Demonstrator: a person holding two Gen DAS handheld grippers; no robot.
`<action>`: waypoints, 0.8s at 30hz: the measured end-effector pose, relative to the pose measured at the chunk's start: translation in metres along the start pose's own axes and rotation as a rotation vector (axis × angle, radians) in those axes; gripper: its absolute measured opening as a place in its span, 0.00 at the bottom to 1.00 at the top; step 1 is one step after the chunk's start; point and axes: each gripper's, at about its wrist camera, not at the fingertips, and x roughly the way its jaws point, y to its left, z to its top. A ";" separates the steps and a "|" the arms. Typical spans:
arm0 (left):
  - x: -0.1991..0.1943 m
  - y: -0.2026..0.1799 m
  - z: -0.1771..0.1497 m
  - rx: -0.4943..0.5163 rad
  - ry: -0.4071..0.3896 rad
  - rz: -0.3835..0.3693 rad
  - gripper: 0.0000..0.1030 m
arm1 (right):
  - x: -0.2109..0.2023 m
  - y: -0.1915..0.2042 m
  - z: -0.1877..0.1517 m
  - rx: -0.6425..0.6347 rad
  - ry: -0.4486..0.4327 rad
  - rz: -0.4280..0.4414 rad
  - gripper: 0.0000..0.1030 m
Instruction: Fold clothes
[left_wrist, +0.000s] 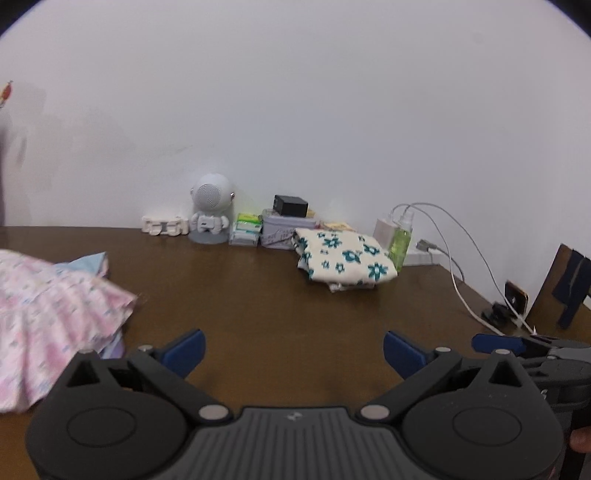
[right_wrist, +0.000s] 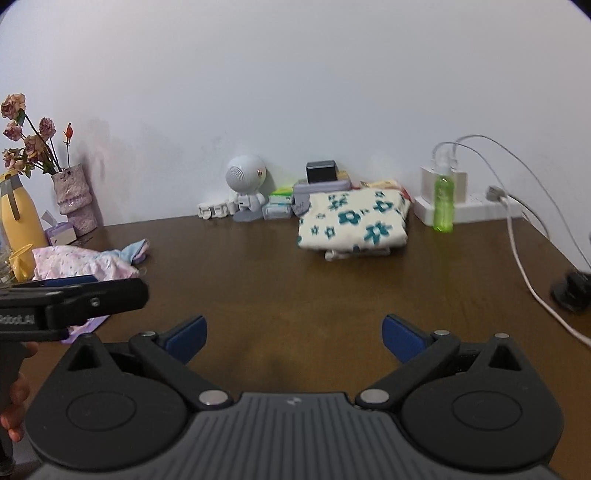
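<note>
A folded cream cloth with teal flowers (left_wrist: 345, 260) (right_wrist: 354, 221) lies at the back of the brown table (left_wrist: 258, 306) (right_wrist: 277, 277), on top of other folded pieces. A loose pink patterned garment (left_wrist: 48, 321) (right_wrist: 81, 264) with a pale blue piece beside it lies at the left. My left gripper (left_wrist: 293, 354) is open over bare wood, with nothing between its blue pads. My right gripper (right_wrist: 293, 338) is open too, also over bare wood. In the right wrist view the left gripper's side shows at the left edge, in front of the pink garment.
Along the wall stand a white astronaut-shaped speaker (left_wrist: 210, 210) (right_wrist: 245, 188), small boxes (left_wrist: 245, 229), a lilac tin (left_wrist: 284, 229), a green bottle (right_wrist: 443, 199) and a white power strip with cables (right_wrist: 469, 210). A vase of dried roses (right_wrist: 72, 195) and a yellow bottle (right_wrist: 20, 218) stand far left.
</note>
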 end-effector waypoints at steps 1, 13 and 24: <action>-0.008 -0.001 -0.004 0.004 0.001 0.002 1.00 | -0.007 0.003 -0.005 0.006 0.002 -0.004 1.00; -0.122 -0.018 -0.066 0.024 0.005 0.003 1.00 | -0.100 0.037 -0.062 0.050 0.009 -0.016 1.00; -0.180 -0.024 -0.104 -0.005 -0.004 0.039 1.00 | -0.170 0.073 -0.100 0.020 -0.003 -0.047 1.00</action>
